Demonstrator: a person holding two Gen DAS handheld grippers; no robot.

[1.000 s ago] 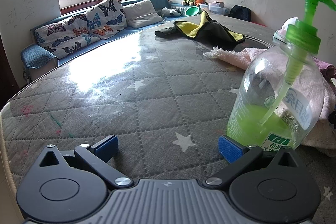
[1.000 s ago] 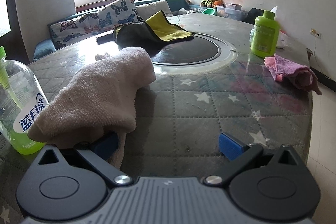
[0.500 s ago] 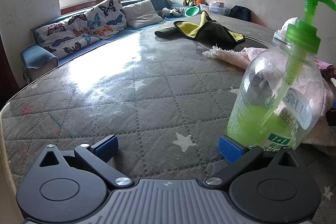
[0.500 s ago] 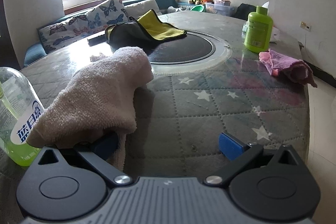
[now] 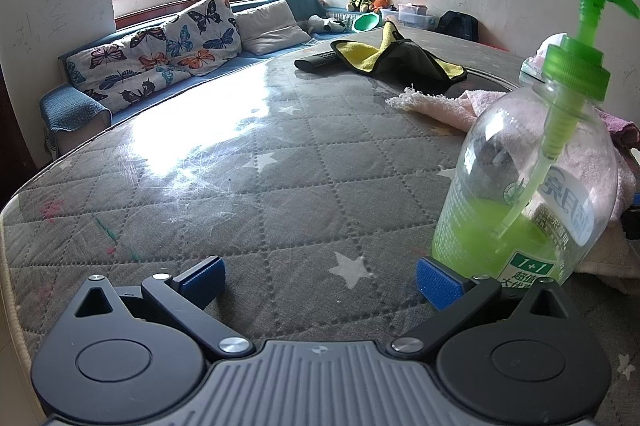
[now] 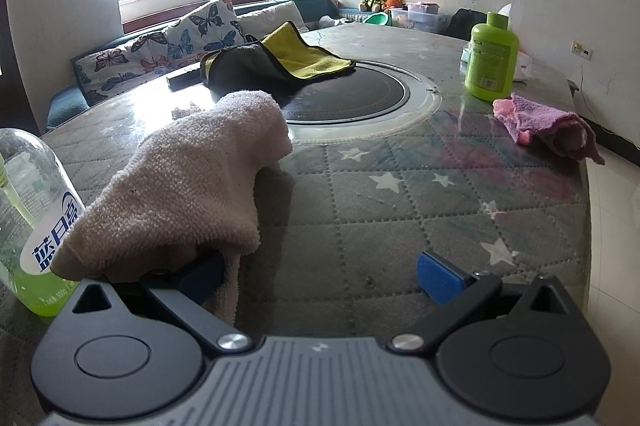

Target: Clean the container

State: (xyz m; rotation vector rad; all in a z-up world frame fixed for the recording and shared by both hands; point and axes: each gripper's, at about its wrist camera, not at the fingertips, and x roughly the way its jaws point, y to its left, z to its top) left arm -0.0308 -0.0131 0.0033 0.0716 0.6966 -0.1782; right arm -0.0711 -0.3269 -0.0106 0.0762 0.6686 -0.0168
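In the left wrist view the left gripper is hovering low over the quilted table with its fingers spread wide and gripping nothing, while the pump bottle is standing upright just ahead of its right fingertip, off the gap's centre line. In the right wrist view the right gripper is also sitting released, the pink towel draping over its left finger and the bottle lying farther left, so the left gripper looks nearer to it.

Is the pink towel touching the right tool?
Touching. In the right wrist view the pink towel drapes over the right tool, covering its left finger; the jaws are wide open.
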